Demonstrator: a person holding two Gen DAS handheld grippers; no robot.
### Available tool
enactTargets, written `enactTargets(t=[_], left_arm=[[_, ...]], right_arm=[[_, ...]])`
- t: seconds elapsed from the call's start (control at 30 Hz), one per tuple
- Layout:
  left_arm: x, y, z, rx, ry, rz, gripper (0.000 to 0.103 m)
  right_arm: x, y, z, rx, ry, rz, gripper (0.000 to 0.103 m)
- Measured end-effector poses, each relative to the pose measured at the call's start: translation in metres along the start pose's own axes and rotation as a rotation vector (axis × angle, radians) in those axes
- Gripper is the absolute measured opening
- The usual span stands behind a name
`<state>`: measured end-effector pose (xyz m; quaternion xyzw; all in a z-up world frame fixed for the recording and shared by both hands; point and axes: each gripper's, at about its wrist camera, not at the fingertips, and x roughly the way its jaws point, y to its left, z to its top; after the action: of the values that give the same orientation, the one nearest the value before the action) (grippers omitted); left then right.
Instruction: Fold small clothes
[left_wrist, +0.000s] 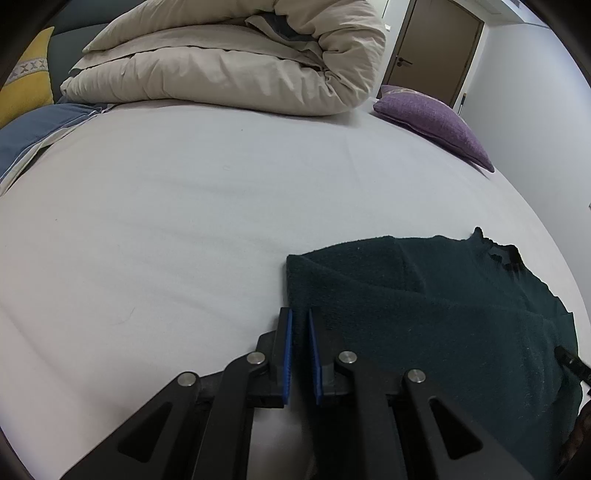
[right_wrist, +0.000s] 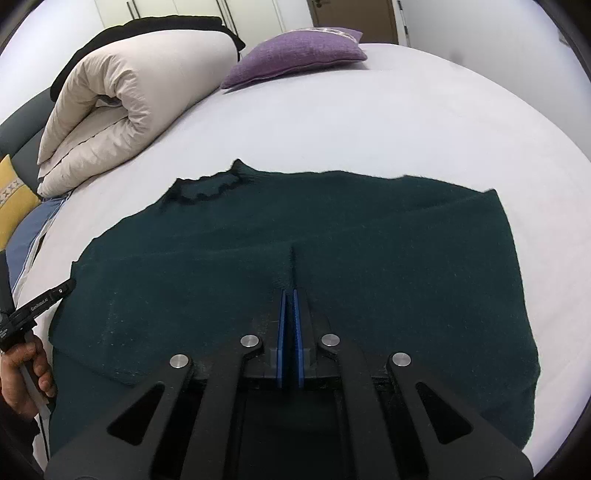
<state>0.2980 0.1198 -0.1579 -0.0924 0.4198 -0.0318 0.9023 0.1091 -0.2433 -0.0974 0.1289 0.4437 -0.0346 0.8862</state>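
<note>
While the right gripper (right_wrist: 290, 291) pinches a fold of the dark green sweater (right_wrist: 332, 229), the left gripper (left_wrist: 300, 314) sits slightly parted at its left edge.

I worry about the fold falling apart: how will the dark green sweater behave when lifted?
The sweater will probably drape limply; it lies flat with soft creases. Its fuzzy knit likely resists slipping from the right gripper.

Right gripper (right_wrist: 290, 295) pinching sweater (right_wrist: 369, 240) fold
</note>
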Motion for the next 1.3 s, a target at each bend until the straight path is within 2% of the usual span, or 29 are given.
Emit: enactTargets(t=[0.07, 0.23, 0.27, 0.37, 0.43, 0.47, 0.57, 0.67, 0.7, 0.73, 0.8, 0.83, 0.9, 1.0, 1.1, 1.2, 1.23, 1.3], left_arm=[[0.000, 0.000, 0.000, -0.003, -0.002, -0.004, 0.013], [-0.004, 0.009, 0.007, -0.044, 0.020, -0.048, 0.015], [-0.013, 0.014, 0.009, -0.068, 0.017, -0.034, 0.022], [-0.040, 0.021, 0.006, -0.094, -0.030, -0.025, 0.024], [-0.056, 0.016, 0.002, -0.083, -0.039, -0.049, 0.024], [-0.061, 0.009, -0.001, -0.053, -0.042, -0.052, 0.024], [-0.071, -0.025, -0.013, 0.079, -0.052, -0.047, 0.024], [-0.050, -0.045, -0.029, 0.207, -0.001, 0.062, 0.025], [-0.036, -0.040, -0.034, 0.204, 0.030, 0.075, 0.028], [-0.031, -0.034, -0.036, 0.194, 0.027, 0.080, 0.030], [-0.030, -0.022, -0.033, 0.167, 0.020, 0.076, 0.038], [-0.030, -0.020, -0.031, 0.163, 0.026, 0.077, 0.039], [-0.031, -0.020, -0.031, 0.188, 0.024, 0.105, 0.047], [-0.046, -0.016, -0.033, 0.179, 0.016, 0.135, 0.048], [-0.086, -0.007, -0.045, 0.144, -0.016, 0.107, 0.048], [-0.136, -0.003, -0.077, 0.120, -0.019, 0.030, 0.050], [-0.151, -0.002, -0.088, 0.121, -0.004, -0.004, 0.054], [-0.174, 0.000, -0.114, 0.099, 0.036, -0.082, 0.074]], right_arm=[[0.007, -0.005, -0.006, -0.022, -0.010, 0.001, 0.003], [0.012, -0.027, -0.001, 0.053, 0.012, 0.102, 0.005], [0.006, -0.029, 0.000, 0.074, 0.023, 0.102, 0.006], [-0.021, -0.033, -0.002, 0.136, -0.015, 0.095, 0.018], [-0.042, -0.032, -0.006, 0.173, -0.084, 0.143, 0.051], [-0.049, -0.028, -0.008, 0.183, -0.114, 0.174, 0.055], [-0.049, -0.006, -0.010, 0.125, -0.100, 0.214, 0.055], [-0.030, 0.015, -0.017, 0.048, -0.032, 0.195, 0.055], [-0.019, 0.019, -0.019, 0.030, 0.001, 0.170, 0.055], [-0.010, 0.020, -0.023, 0.009, 0.024, 0.149, 0.054], [-0.012, 0.020, -0.031, -0.058, -0.031, 0.134, 0.053], [-0.014, 0.017, -0.032, -0.056, -0.028, 0.109, 0.053], [-0.020, 0.007, -0.034, -0.028, -0.015, 0.090, 0.053], [-0.047, -0.016, -0.042, 0.043, -0.018, 0.053, 0.053], [-0.103, -0.039, -0.063, 0.094, -0.083, 0.089, 0.053], [-0.160, -0.061, -0.097, 0.108, -0.129, 0.110, 0.056], [-0.174, -0.067, -0.109, 0.111, -0.134, 0.112, 0.059], [-0.205, -0.083, -0.139, 0.127, -0.139, 0.120, 0.061]])
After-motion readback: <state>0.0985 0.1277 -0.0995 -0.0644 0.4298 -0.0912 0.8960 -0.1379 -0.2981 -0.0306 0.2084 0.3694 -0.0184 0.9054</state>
